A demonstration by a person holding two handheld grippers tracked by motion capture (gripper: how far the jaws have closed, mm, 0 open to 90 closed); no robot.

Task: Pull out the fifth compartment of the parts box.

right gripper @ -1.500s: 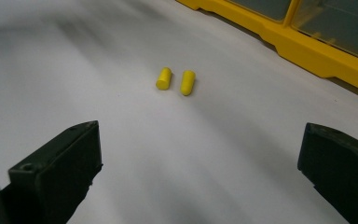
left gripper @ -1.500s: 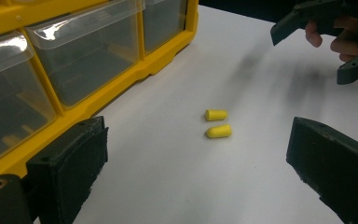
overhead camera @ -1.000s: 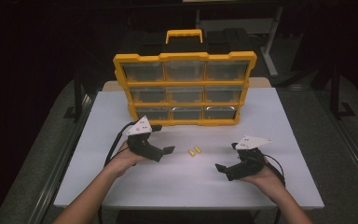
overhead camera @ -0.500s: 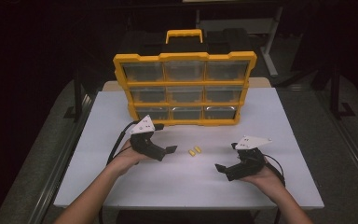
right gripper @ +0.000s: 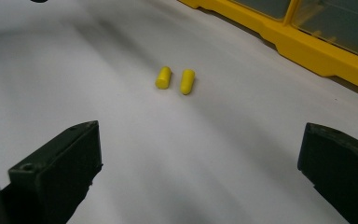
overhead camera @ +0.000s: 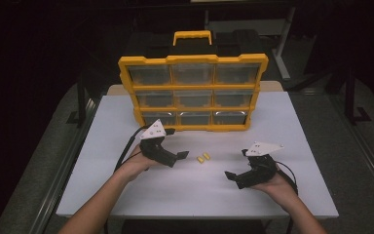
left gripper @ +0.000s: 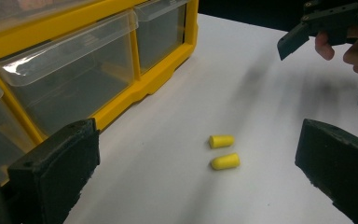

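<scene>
Two small yellow earplugs (overhead camera: 203,157) lie side by side on the white table (overhead camera: 282,122), in front of a yellow organizer (overhead camera: 193,92) with clear drawers. My left gripper (overhead camera: 177,159) is open just left of them. In the left gripper view its jaws stand wide apart around the gripper's midpoint (left gripper: 198,186), with the earplugs (left gripper: 223,151) ahead and nothing between the jaws. My right gripper (overhead camera: 237,165) is open to the right of the earplugs and nearer the person. In the right gripper view the gripper (right gripper: 198,182) is empty, and the earplugs (right gripper: 175,79) lie farther ahead.
The organizer (left gripper: 98,70) stands upright at the back of the table with its drawers shut and a yellow handle (overhead camera: 192,36) on top. Its yellow base (right gripper: 317,42) runs along the right gripper view's upper right. Dark floor surrounds the table.
My left gripper has edged slightly to the right, toward the earplugs. The right gripper has stayed where it was.
</scene>
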